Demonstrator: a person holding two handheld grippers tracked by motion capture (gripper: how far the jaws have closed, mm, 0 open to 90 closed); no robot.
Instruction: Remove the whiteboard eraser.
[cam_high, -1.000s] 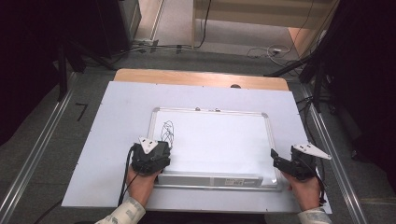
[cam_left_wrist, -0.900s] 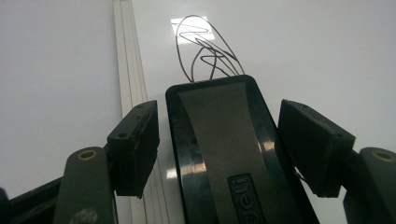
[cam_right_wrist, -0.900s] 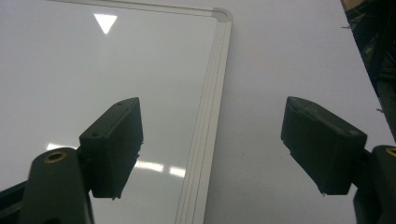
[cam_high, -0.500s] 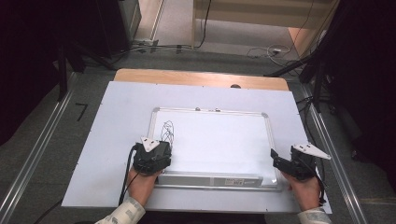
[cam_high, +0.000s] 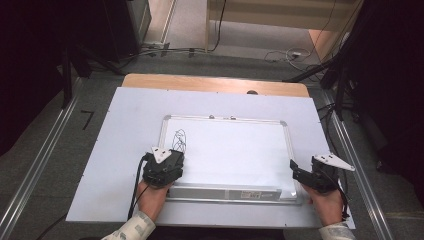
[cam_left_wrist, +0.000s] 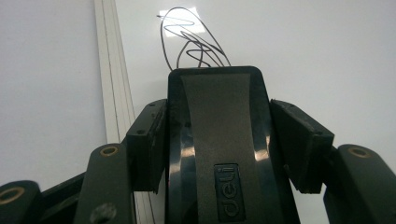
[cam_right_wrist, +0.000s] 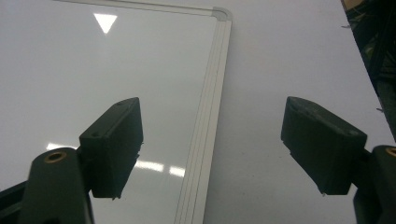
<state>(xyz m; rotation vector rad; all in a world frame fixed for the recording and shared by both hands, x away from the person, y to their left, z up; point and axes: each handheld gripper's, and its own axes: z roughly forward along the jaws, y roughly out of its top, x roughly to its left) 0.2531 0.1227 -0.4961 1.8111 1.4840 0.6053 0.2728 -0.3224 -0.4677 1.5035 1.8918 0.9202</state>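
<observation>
Whiteboard (cam_high: 235, 152) lies flat on the desk (cam_high: 125, 115), black scribble (cam_left_wrist: 191, 39) near its left edge. Left hand-held gripper (cam_left_wrist: 217, 135) clamps a black eraser (cam_left_wrist: 219, 154) embossed "deli", resting on the board. Right hand-held gripper (cam_right_wrist: 212, 144) is released, straddling the board's right frame.

The bench (cam_high: 125, 150) is evenly lit from above, while the surroundings are left dark. Bright glare patches are reflected on the whiteboard (cam_right_wrist: 93, 70) in both gripper views, where the jaws are rendered dark and slightly soft.
</observation>
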